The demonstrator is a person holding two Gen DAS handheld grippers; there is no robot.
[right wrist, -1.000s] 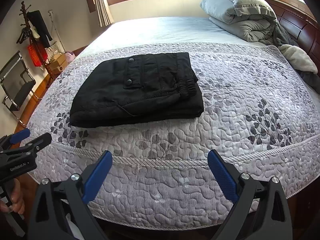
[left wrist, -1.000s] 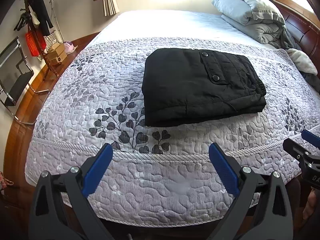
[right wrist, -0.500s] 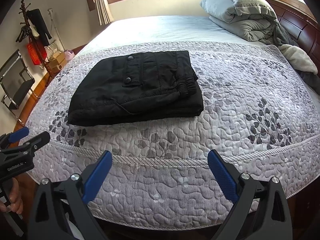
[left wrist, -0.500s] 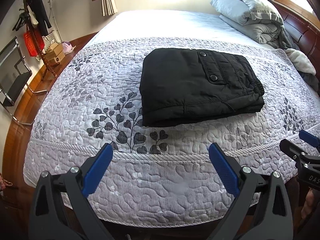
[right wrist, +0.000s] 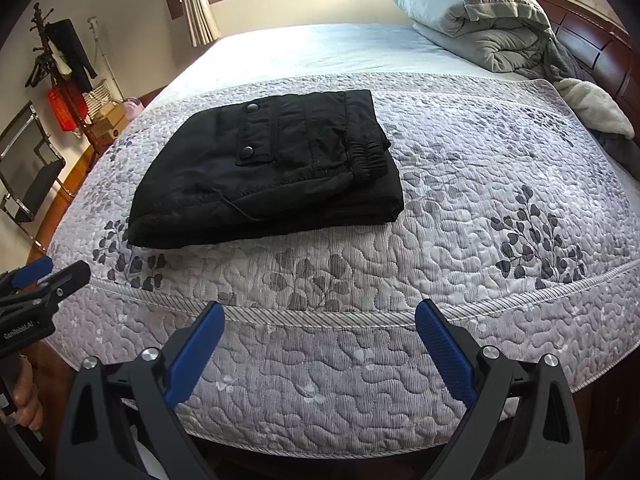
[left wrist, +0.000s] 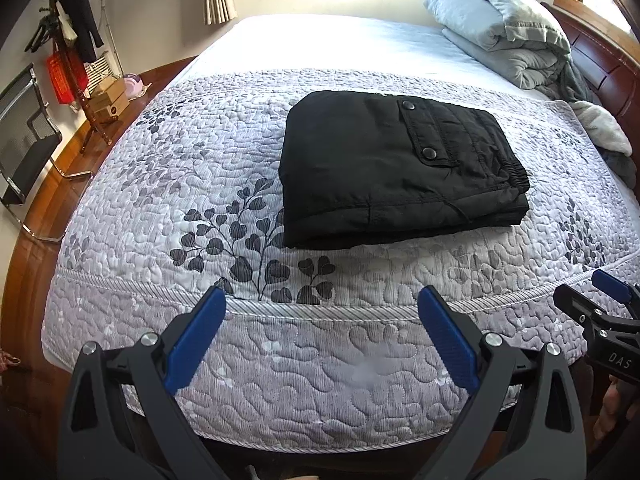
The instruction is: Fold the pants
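Both hand-held grippers (left wrist: 322,334) (right wrist: 320,336) have eased back (jaws wide) from folded pants (left wrist: 396,168).

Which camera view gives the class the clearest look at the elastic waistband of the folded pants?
The right wrist view: the gathered elastic waistband lies near the middle, facing the camera. The left wrist view shows the same waistband at the pants' far right end, more edge-on.
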